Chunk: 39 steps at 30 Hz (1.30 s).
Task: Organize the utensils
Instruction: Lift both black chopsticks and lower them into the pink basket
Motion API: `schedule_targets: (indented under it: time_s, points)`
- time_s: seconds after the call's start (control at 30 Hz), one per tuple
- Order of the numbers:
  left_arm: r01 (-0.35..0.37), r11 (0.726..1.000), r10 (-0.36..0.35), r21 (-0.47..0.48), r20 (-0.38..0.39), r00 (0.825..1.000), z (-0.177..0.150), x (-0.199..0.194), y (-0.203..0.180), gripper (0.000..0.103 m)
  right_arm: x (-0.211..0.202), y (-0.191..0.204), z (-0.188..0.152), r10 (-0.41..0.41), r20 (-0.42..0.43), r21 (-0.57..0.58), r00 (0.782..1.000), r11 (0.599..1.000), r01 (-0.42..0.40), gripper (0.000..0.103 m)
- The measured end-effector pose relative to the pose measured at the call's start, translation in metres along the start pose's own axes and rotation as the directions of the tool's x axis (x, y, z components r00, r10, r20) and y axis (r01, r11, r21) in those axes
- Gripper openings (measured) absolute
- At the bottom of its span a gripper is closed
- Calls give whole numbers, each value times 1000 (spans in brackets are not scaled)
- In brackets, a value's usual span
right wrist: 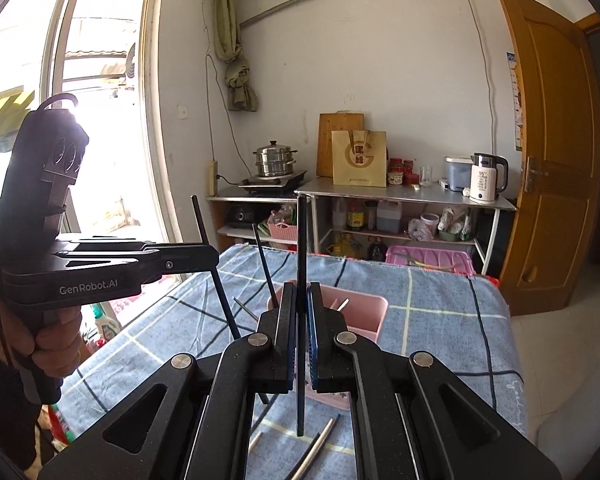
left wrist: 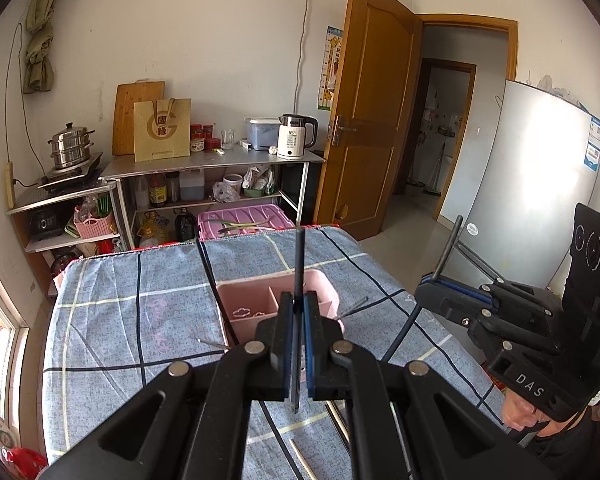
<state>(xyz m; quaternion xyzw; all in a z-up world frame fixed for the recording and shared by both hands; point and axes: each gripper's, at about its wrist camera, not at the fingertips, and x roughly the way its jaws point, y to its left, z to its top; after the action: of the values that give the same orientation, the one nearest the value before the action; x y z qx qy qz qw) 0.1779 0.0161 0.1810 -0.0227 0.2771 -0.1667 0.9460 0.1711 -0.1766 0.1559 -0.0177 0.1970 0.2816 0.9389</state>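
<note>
A pink divided utensil box (left wrist: 260, 304) stands on the blue checked tablecloth (left wrist: 140, 320); it also shows in the right wrist view (right wrist: 364, 312). My left gripper (left wrist: 299, 300) is shut on a black chopstick (left wrist: 300, 260) held upright above the box. My right gripper (right wrist: 300, 292) is shut on another black chopstick (right wrist: 301, 240), also upright, near the box. The right gripper body shows in the left wrist view (left wrist: 520, 320), the left one in the right wrist view (right wrist: 100, 264). More chopsticks (right wrist: 316, 448) lie on the cloth in front.
Black chopsticks (left wrist: 214, 288) lean in and beside the box. Behind the table stand metal shelves (left wrist: 204, 176) with a kettle (left wrist: 296, 136), steamer pot (left wrist: 70, 146) and a pink crate (left wrist: 244, 220). A wooden door (left wrist: 364, 120) and fridge (left wrist: 532, 184) are at right.
</note>
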Motion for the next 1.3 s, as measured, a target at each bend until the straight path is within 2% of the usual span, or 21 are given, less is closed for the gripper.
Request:
schedule_targets:
  time_s: [0.33,0.57,0.87,1.3]
  points:
    - [-40,999,41,-8,74,996,48,1,21,5,21,5,46,19,86,8,996,1000,-20,5]
    - [-56,998,57,-31,47,997,53,29,38,5,49,-2,56,-5,97,32,995,1000,2,5]
    - [-39,998,39,-56,9,999,39,63,54,5,83,-8,40,-29,41,28,999,999,28,5]
    - [-35,997,30,-62,-77,997,12,95,59,5,114,-12,9,-16,-115,11,993,1000,17,5]
